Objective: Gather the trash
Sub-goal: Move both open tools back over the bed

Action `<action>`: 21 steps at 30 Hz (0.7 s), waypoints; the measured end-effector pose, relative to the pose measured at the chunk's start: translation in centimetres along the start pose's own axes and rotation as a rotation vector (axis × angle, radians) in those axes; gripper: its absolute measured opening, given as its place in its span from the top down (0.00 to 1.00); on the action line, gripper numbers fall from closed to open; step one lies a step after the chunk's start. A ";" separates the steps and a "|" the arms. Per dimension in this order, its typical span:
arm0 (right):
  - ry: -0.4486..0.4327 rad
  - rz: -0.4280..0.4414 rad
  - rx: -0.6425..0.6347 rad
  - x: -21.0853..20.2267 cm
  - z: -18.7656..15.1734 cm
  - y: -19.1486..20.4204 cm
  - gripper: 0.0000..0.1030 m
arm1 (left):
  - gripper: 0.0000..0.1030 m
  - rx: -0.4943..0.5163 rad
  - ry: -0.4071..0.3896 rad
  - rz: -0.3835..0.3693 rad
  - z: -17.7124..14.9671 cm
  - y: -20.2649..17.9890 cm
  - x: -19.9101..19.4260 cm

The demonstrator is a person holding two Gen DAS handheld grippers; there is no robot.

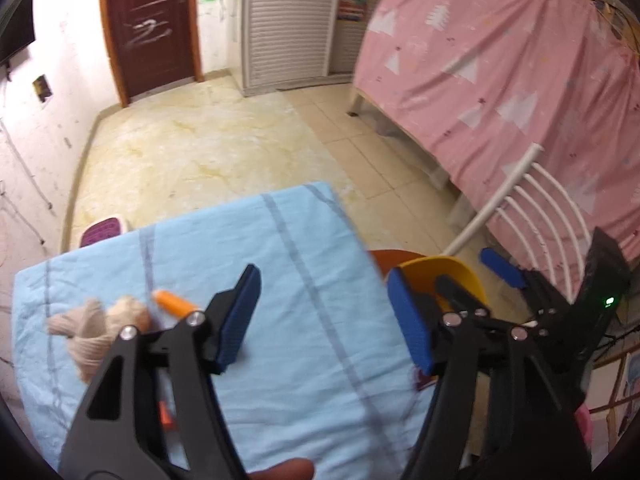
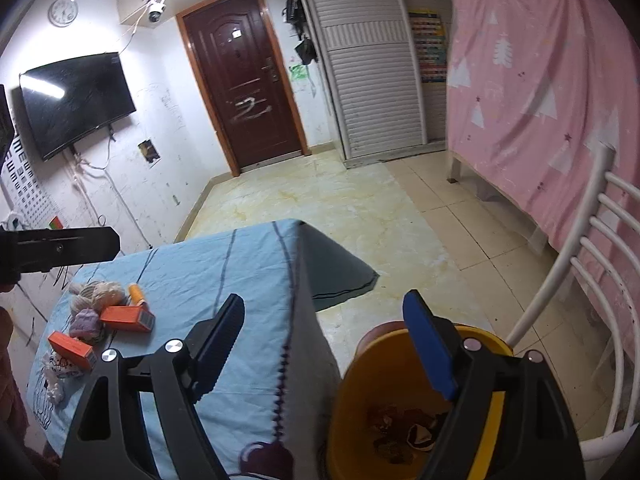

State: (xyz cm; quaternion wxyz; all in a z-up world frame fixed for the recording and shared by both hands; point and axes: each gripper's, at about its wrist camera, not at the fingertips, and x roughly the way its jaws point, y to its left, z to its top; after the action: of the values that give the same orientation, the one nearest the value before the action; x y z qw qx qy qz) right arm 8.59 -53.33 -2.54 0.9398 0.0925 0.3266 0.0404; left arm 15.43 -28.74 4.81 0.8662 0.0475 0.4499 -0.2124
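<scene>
A yellow bin [image 2: 360,392] stands on the floor right of the table, with crumpled trash [image 2: 404,428] at its bottom. My right gripper [image 2: 324,344] is open and empty, its right finger above the bin. In the left wrist view the bin [image 1: 444,276] shows past the table edge, with the right gripper [image 1: 504,268] over it. My left gripper [image 1: 324,316] is open and empty above the blue cloth [image 1: 304,248]. On the table lie yarn balls [image 2: 96,296], an orange spool [image 2: 136,294] and two orange boxes [image 2: 128,318].
A white chair [image 2: 576,264] stands right of the bin. A pink curtain [image 2: 540,92] covers a bed frame at the right. A purple stool [image 1: 102,230] sits beyond the table. The tiled floor [image 2: 320,196] runs back to a brown door [image 2: 244,88].
</scene>
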 end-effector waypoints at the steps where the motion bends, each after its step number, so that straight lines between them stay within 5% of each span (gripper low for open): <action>1: 0.002 0.005 -0.010 0.2 0.1 0.6 0.27 | 0.39 -0.006 -0.001 0.010 -0.1 0.7 -0.1; 21: 0.064 0.121 -0.183 4.5 1.6 14.0 0.21 | 0.34 -0.189 -0.018 0.182 -3.7 17.4 -4.4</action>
State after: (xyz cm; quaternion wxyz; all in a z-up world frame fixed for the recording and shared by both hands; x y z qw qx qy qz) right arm 12.89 -39.25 -1.29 0.9292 0.0246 0.3454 0.1295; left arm 17.55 -10.51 4.29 0.8865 0.0046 0.4539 -0.0900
